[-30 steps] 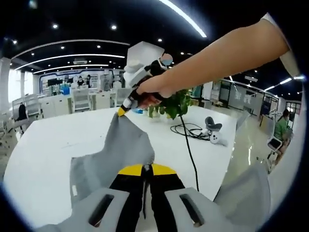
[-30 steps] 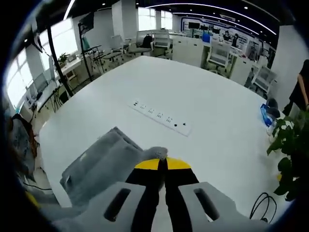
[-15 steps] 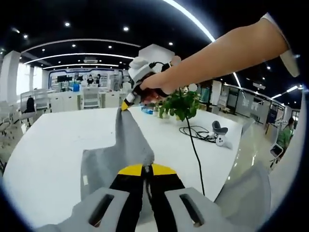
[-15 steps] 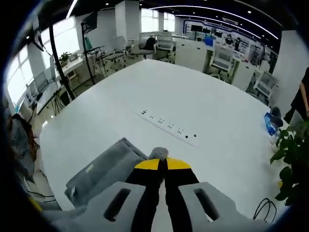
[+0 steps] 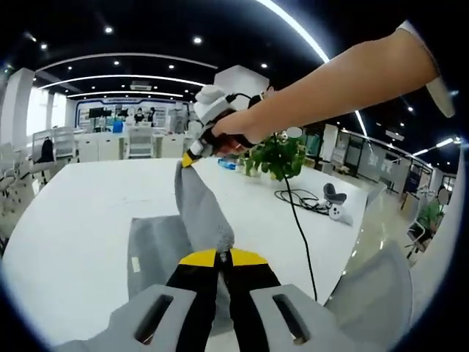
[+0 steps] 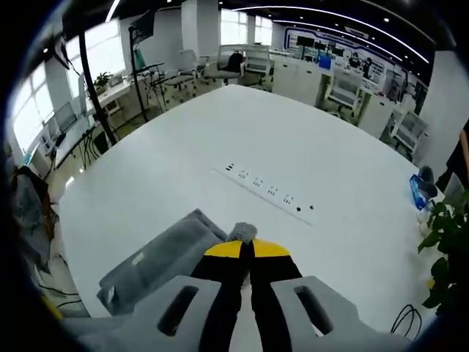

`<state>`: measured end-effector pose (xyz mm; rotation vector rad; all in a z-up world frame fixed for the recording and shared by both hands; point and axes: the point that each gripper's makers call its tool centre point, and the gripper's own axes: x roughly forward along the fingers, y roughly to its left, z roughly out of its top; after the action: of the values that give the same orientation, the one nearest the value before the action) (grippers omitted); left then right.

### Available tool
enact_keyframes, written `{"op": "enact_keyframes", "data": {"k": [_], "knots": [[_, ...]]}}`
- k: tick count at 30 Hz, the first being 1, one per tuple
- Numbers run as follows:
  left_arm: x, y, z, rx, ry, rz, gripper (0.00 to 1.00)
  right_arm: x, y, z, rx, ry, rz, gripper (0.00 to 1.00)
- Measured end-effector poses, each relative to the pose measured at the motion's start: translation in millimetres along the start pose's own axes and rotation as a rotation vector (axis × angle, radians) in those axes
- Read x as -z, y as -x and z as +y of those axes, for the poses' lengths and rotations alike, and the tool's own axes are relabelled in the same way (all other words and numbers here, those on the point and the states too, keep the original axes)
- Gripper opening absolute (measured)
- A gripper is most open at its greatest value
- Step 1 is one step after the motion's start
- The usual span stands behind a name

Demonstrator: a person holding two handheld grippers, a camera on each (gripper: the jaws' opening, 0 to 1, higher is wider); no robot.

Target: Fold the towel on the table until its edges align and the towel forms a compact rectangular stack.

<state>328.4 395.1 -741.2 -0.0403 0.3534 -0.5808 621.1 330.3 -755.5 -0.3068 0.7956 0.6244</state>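
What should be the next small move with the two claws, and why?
Probably carry both claws together across the table and lower them onto the flat part of the towel. The left claw and the right claw each pinch it, and the fabric between them hangs raised, so this fold is not yet laid down.

The towel (image 5: pixel 198 213) is soft grey cloth with a fine, matt, slightly nubby weave and a small sewn label. The table (image 6: pixel 220 139) has a smooth white top with a faint sheen. The left gripper (image 5: pixel 218 258) has hard plastic jaws, black and yellow-tipped, on matt grey housing.
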Motion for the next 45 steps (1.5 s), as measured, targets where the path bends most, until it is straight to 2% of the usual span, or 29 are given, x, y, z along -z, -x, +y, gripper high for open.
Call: {"op": "enact_keyframes", "data": {"k": [7, 19, 29, 34, 38, 45], "knots": [[9.9, 1.3, 15.6, -0.013, 0.035, 0.006, 0.04, -2.6, -14.1, 7.8, -0.001, 0.004, 0.000, 0.00], [34.7, 3.6, 34.8, -0.032, 0.030, 0.071, 0.04, -3.5, -43.2, 29.1, -0.024, 0.018, 0.006, 0.00], [37.4, 10.9, 41.5, -0.052, 0.046, 0.073, 0.04, -15.3, -64.6, 49.5, -0.053, 0.020, -0.044, 0.00], [39.4, 12.1, 43.8, -0.057, 0.039, 0.074, 0.04, -18.5, -67.3, 56.3, -0.059, 0.012, -0.060, 0.00], [48.9, 13.3, 47.3, -0.063, 0.043, 0.096, 0.04, -18.5, -74.6, 60.2, -0.072, 0.004, -0.057, 0.00], [77.7, 12.3, 65.2, -0.089, 0.067, 0.180, 0.04, -7.0, -84.6, 70.1, -0.081, 0.007, -0.035, 0.00]]}}
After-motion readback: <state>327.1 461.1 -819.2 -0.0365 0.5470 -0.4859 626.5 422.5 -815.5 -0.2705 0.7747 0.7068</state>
